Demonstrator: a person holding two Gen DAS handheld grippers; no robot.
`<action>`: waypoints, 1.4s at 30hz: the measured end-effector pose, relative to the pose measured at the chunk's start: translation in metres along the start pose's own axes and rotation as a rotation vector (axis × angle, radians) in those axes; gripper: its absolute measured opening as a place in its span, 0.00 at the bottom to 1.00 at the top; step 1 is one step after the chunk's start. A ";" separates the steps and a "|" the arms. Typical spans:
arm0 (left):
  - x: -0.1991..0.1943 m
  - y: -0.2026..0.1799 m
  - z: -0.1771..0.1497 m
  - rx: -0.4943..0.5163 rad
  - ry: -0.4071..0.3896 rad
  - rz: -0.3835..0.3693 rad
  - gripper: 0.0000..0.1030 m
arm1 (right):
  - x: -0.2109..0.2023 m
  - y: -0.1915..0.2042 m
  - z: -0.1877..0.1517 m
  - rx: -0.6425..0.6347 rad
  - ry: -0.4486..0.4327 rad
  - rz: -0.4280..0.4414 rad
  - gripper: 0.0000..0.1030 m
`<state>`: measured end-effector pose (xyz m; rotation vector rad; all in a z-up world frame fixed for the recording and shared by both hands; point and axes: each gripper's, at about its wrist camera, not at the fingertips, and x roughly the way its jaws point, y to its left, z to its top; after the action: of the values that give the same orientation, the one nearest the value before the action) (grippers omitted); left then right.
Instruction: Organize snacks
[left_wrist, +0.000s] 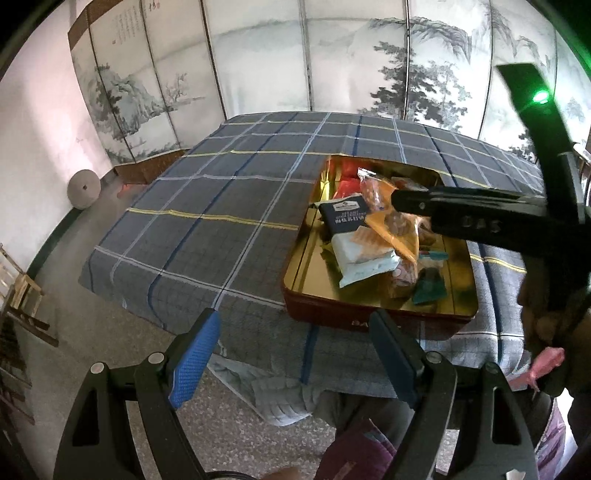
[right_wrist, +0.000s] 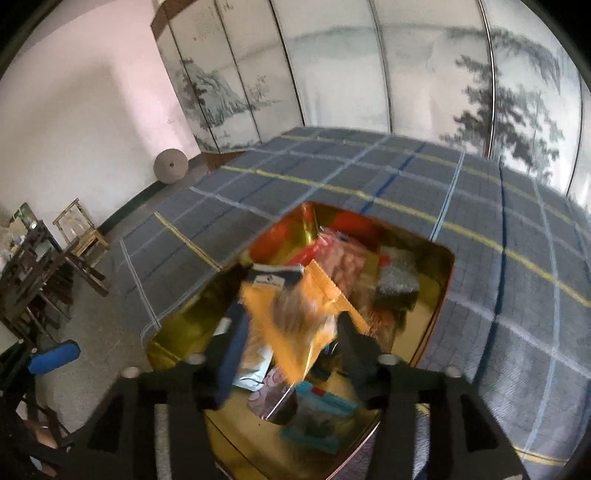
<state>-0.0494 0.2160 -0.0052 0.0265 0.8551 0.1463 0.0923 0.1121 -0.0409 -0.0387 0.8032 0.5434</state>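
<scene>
Gold-lined tin (left_wrist: 306, 284): near edge of the bed (left_wrist: 207, 192), holding the snack heap.
Orange packet (right_wrist: 295, 314): between the right hand-held gripper (right_wrist: 288, 332) fingers, apparently gripped, above the tin's middle; blurred.
Left hand-held gripper (left_wrist: 295, 354): wide, empty, off the near edge, tin just ahead and to its right.
Nearer hand: right.

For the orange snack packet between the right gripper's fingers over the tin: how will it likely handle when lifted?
The orange snack packet looks like thin, crinkled film, so it will probably flop and sag beyond the right gripper. It seems light for its size, puffy rather than dense. The glossy wrapper may slip if pinched loosely, and anything brittle inside could crush. It hangs over the gold-lined tin.
</scene>
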 end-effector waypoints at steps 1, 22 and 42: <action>-0.001 0.000 0.000 -0.002 -0.003 -0.002 0.78 | -0.006 0.002 0.000 -0.004 -0.015 0.003 0.54; -0.099 -0.010 0.017 0.011 -0.240 -0.032 0.98 | -0.185 0.014 -0.039 -0.008 -0.352 0.058 0.59; -0.185 -0.025 0.024 -0.013 -0.465 -0.068 1.00 | -0.287 0.051 -0.065 -0.103 -0.613 -0.034 0.74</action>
<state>-0.1482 0.1665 0.1474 0.0178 0.3903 0.0770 -0.1380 0.0120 0.1207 0.0205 0.1763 0.5249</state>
